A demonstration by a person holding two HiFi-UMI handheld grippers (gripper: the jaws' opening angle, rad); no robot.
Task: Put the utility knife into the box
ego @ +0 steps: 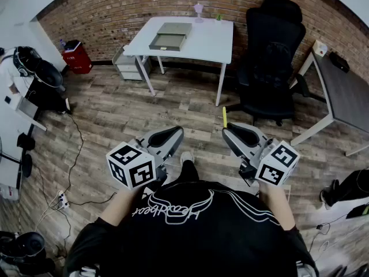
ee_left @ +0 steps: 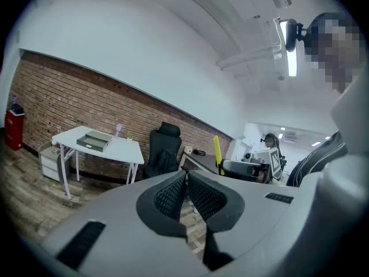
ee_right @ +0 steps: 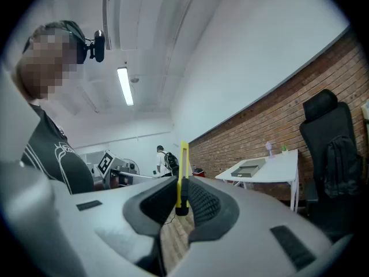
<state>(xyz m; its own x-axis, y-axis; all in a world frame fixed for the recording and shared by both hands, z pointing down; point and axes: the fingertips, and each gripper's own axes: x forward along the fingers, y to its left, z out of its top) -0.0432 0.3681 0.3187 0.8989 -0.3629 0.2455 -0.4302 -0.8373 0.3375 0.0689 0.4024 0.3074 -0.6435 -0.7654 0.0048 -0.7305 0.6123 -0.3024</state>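
The yellow utility knife [ee_right: 183, 160] is being pinched between the right gripper's [ego: 226, 130] almost-closed jaws, poking out past their tips, ready for carrying to the box [ego: 170, 37] far ahead, while the left gripper [ee_left: 186, 175] is being held shut, empty.

Yellow knife among greys, black and red brick

The utility knife [ee_right: 183, 165] is showing bright yellow with a black end, between the black cross-hatched pads of the pale grey right gripper [ee_right: 182, 184]. The left gripper [ee_left: 186, 178] is wearing the same grey and black. The 2 cubes [ego: 131, 165] are carrying black-and-white square markers. Far off, the grey box [ego: 170, 37] is lying on a white table [ego: 213, 42] against a red brick wall [ego: 115, 10], a black chair [ego: 271, 56] at its right. The floor [ego: 115, 114] is showing grey-brown planks.
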